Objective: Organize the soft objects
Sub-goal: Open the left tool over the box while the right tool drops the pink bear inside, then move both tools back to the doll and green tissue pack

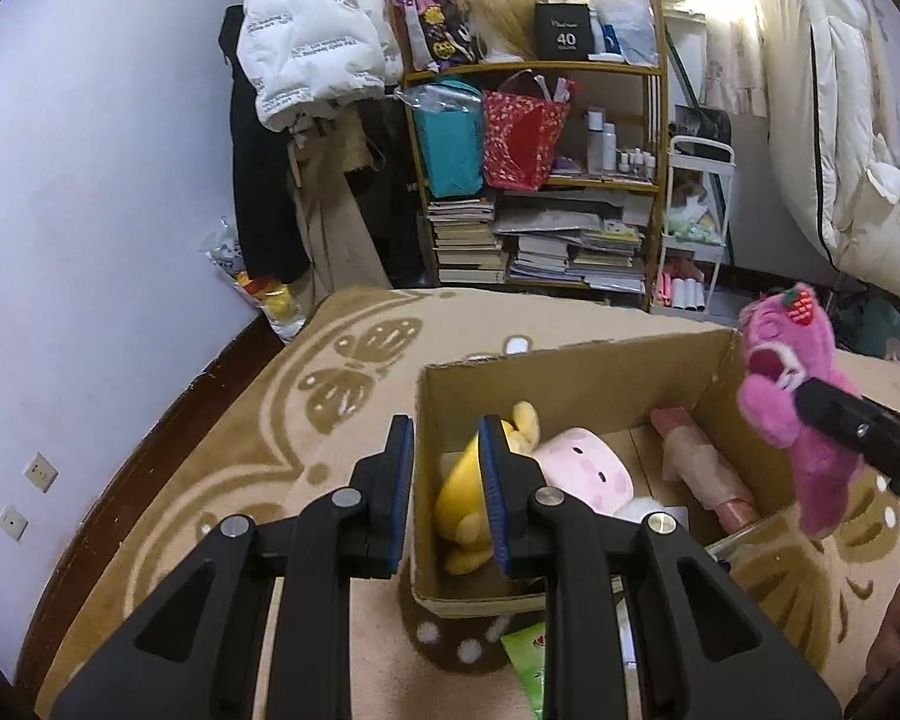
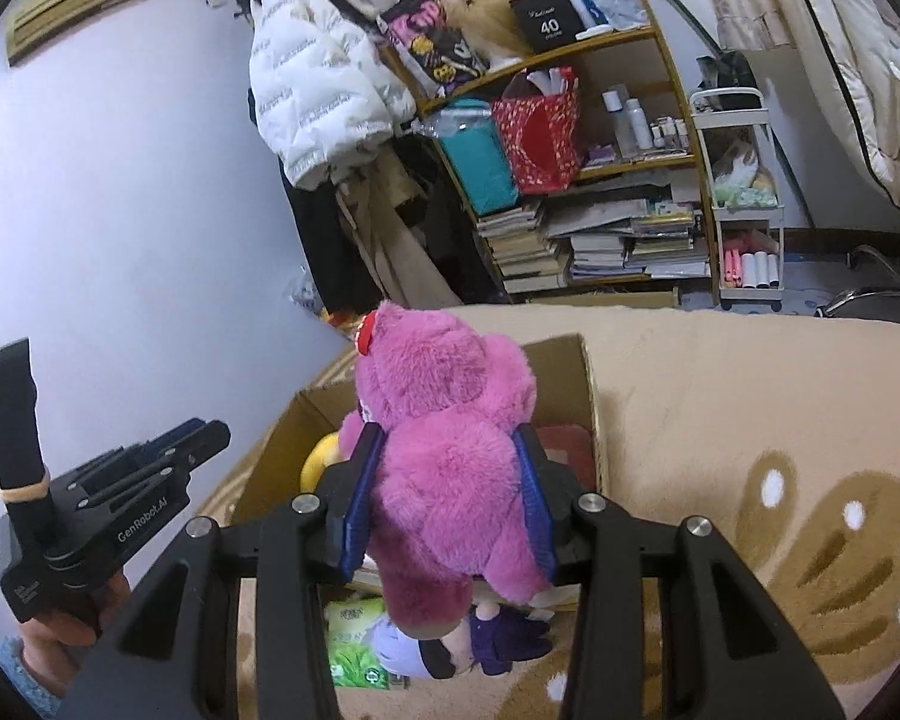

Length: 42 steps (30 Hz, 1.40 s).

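Pink plush bear [image 2: 444, 450] squeezed in the right gripper's [image 2: 447, 501] fingers, center frame over the cardboard box [image 1: 570, 378]; left gripper [image 1: 447, 498] fingers narrow, holding nothing.

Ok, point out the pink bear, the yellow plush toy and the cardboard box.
pink bear [image 2: 450, 480]: right wrist view, on its furry back, between the pads of the right hand-held gripper.
yellow plush toy [image 1: 459, 495]: left wrist view, on its body inside the box.
cardboard box [image 1: 570, 381]: left wrist view, on the inner far wall.
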Motion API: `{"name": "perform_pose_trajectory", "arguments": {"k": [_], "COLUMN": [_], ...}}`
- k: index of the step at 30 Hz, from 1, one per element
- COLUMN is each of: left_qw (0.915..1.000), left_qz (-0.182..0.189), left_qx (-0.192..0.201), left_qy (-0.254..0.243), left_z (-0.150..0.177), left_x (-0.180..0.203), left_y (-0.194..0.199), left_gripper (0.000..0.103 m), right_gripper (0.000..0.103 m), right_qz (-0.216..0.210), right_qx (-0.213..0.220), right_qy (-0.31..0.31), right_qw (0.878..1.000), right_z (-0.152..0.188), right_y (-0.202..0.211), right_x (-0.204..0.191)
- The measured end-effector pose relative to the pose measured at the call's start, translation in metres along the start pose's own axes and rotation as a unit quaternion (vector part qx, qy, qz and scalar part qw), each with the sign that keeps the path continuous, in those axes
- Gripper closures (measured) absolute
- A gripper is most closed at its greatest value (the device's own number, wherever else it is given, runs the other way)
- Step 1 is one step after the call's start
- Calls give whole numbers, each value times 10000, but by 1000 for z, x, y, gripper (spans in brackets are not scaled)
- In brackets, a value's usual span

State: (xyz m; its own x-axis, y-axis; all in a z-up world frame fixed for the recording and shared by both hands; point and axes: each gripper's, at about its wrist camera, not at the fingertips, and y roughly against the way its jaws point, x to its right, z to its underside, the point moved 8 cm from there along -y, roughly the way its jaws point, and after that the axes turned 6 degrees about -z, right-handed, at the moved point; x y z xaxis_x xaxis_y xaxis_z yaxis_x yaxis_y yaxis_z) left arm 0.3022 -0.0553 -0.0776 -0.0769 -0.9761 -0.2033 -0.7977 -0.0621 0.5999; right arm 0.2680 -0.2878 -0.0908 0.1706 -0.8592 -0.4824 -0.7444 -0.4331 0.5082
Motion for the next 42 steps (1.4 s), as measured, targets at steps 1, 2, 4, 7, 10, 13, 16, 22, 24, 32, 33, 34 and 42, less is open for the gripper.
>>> {"name": "perform_pose_trajectory", "arguments": {"k": [1, 2, 4, 7, 10, 13, 16, 22, 24, 32, 33, 34, 42], "left_qw": [10000, 9999, 9999, 9996, 9993, 9993, 9994, 9993, 9992, 9994, 9992, 9991, 9972], "left_qz": [26, 30, -14, -20, -36, -65, -122, -188, -159, 5, -3, -24, 94], "left_qx": [-39, -82, -138, -253, -336, -362, -302, -273, -295, -351, -385, -414, -714], "left_qy": [-30, -61, -98, -129, -128, -79, -108, -151, -200, -59, -66, -75, -206], "left_z": [2, 4, 7, 12, 14, 15, 15, 14, 15, 22, 24, 26, 45], "left_x": [2, 5, 6, 6, 3, -1, -3, -5, -5, -10, -10, -10, 0], "left_y": [-2, -5, -8, -11, -14, -13, -5, 6, 10, 27, 28, 29, 28], "left_gripper": [82, 81, 78, 77, 67, 47, 45, 21, 20, 4, 3, 2, 2], "right_gripper": [56, 55, 54, 48, 40, 27, 18, 2, 0, 0, 0, 0, 0], "right_qz": [26, 42, 79, 50, 55, 103, 104, 137, 135, 91, 94, 80, 39], "right_qx": [-47, -93, -143, -122, -106, -95, -69, -115, -133, -157, -157, -177, -468], "right_qy": [6, 14, 45, 77, 118, 152, 144, 93, 105, 185, 189, 169, -150], "right_qw": [10000, 9999, 9999, 9999, 9999, 9998, 9998, 9998, 9998, 9997, 9997, 9997, 9988], "right_z": [3, 4, 6, 4, 1, 0, -1, -1, 0, 6, 8, 11, 37], "right_y": [-2, -4, -5, -3, -1, 3, 7, 14, 18, 29, 30, 31, 24], "right_x": [0, 1, 1, 0, -2, -2, -3, -4, -4, -9, -10, -10, -5]}}
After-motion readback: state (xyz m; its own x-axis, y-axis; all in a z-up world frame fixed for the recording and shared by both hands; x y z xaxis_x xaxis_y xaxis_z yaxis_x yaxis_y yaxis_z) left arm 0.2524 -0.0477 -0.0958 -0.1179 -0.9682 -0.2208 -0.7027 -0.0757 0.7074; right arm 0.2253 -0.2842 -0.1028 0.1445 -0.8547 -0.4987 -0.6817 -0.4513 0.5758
